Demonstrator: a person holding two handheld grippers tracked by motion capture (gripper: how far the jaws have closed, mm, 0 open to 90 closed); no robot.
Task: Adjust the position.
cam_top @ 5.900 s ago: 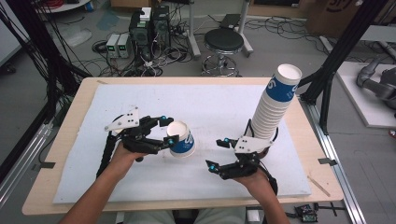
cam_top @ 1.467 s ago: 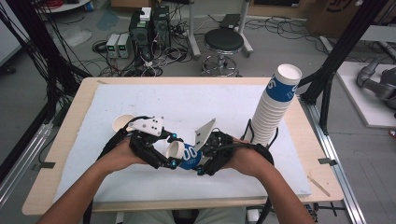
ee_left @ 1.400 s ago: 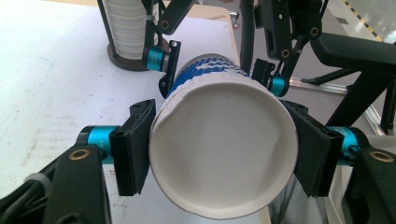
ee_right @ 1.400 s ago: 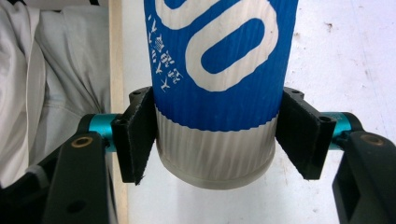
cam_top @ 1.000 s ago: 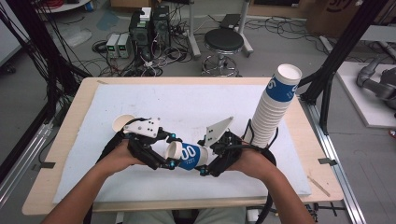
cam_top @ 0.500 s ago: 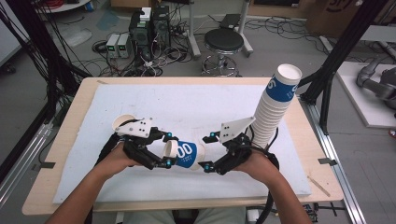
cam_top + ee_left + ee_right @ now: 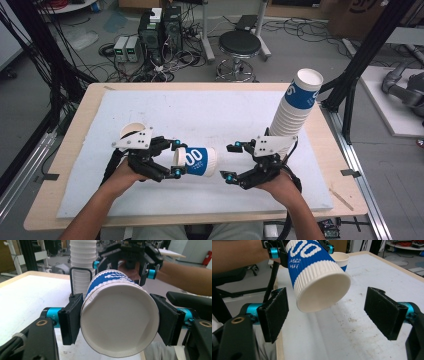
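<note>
Ribbed blue-and-white paper cup [image 7: 196, 161], lying sideways, is clamped by left tool [image 7: 175, 159]; interior cannot be seen. Right tool [image 7: 231, 162], at 3 o'clock, is held wide, unloaded. Nested cup stack [image 7: 296, 109] at 1 o'clock.

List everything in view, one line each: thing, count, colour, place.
paper cup: one, blue and white, lying sideways in the air, clamped by the left hand-held gripper
second cup: one, white, upright on the mat behind the left hand
cup stack: one, white with blue top cup, right side of the mat
mat: one, white, covering the table
table: one, light wood
stool: one, black, beyond the table
left hand-held gripper: black, shut on the cup
right hand-held gripper: black, open, facing the cup's base
</note>
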